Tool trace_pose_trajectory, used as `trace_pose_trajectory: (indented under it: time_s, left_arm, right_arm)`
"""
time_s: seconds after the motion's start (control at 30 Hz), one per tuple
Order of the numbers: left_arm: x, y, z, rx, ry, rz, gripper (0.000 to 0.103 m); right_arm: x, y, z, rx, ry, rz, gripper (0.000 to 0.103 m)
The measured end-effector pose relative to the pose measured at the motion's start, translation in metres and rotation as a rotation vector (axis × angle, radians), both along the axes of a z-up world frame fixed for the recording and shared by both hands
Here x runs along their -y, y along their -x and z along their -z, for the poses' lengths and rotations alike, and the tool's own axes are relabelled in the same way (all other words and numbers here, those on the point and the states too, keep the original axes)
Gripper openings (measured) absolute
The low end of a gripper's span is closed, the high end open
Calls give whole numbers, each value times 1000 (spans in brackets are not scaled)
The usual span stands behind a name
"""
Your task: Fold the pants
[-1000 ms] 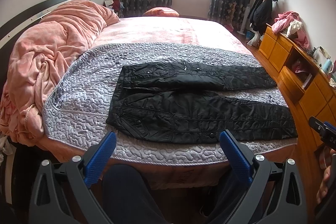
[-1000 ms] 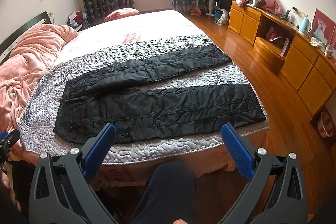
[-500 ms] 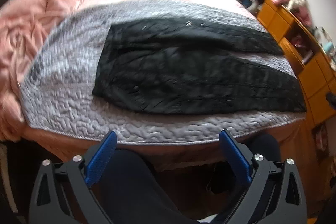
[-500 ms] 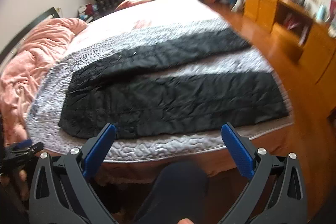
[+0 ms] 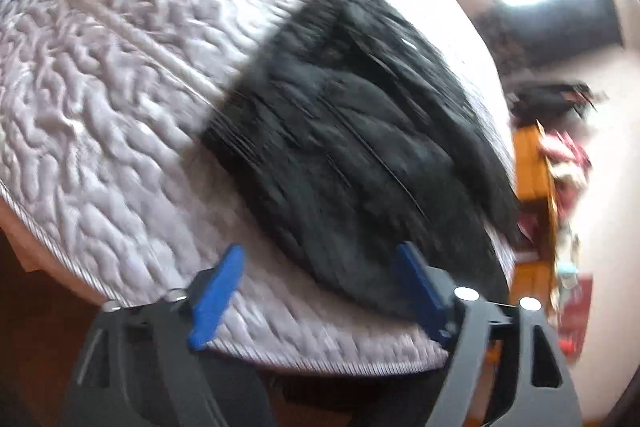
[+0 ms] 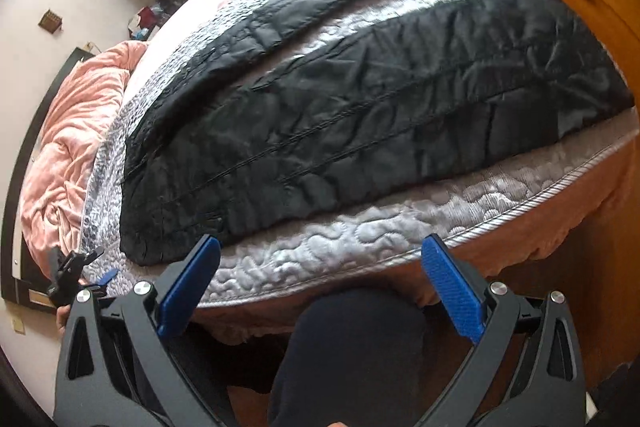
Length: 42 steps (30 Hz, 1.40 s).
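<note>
Closing left gripper (image 5: 320, 269) above black pants (image 5: 360, 147) on grey quilt (image 5: 100, 107).

Both tongs have come down much closer to the bed. The left tongs (image 5: 320, 267) have tipped and rolled, so the black pants (image 5: 352, 147) now slant up toward 1 o'clock, all blurry. Their jaws are closing a little, over the quilt (image 5: 100, 87). The right tongs (image 6: 320, 259) now look down on the pants from close by.

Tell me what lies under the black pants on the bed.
The black pants lie spread on a grey quilted bedspread, which shows around them and between the legs. Below its edge a pink layer shows. Anything directly beneath the pants is covered.
</note>
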<state>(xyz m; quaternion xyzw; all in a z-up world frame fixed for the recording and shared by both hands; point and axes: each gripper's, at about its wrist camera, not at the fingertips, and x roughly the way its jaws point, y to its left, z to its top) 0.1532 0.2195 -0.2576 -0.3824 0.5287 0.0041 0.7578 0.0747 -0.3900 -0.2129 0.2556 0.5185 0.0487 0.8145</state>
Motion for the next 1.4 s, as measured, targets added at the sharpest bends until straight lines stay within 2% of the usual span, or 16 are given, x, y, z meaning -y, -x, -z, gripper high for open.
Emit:
trace_pose_trajectory:
  time_s: [0.07,0.27,0.33,0.37,0.43,0.47,0.53,0.6,0.63,0.77,0.87,0.97,1.03,1.1,1.17,1.4]
  left_arm:
    - [-7,-11,10,-10,-16,-21,89]
    - [-11,-36,37,-60,64,-58,85]
    - [-8,-42,47,-80,96,-52,64]
    - [-6,-44,49,-90,85,-48,61]
    - [-2,-47,50,-110,37,-49,43]
    - [-1,-46,50,-110,34,-46,41]
    - [-2,-46,49,-96,45,-45,35]
    - [-3,-44,50,-90,61,-59,35]
    - [-4,-42,52,-90,64,-69,36]
    - [-4,-41,56,-77,78,-121,43]
    - [1,-42,52,-85,39,-130,43]
    - [2,-45,51,-89,36,-149,28]
    - [-2,-42,47,-84,48,-173,17]
    - [-5,-38,41,-86,38,-213,14]
    - [-13,-32,33,-82,18,-262,11]
    - [-58,-6,18,-72,-31,-357,10]
  right_arm:
    - [9,-2,10,-10,-39,14,100]
    - [53,-6,39,-19,-189,98,100]
    - [73,-6,48,-14,-258,141,100]
    - [87,-5,51,0,-292,169,95]
    - [111,-5,55,7,-324,216,59]
    - [133,-3,60,13,-372,264,41]
    - [167,2,64,29,-413,364,49]
    - [209,11,66,56,-410,487,81]
    - [226,16,68,69,-410,544,84]
    - [280,28,82,81,-450,692,84]
    - [293,28,92,75,-441,720,84]
    - [298,19,105,46,-442,734,82]
    - [299,14,113,38,-449,737,73]
    - [301,7,114,52,-449,717,39]
    - [296,4,112,53,-459,705,17]
    - [250,-15,87,45,-366,553,15]
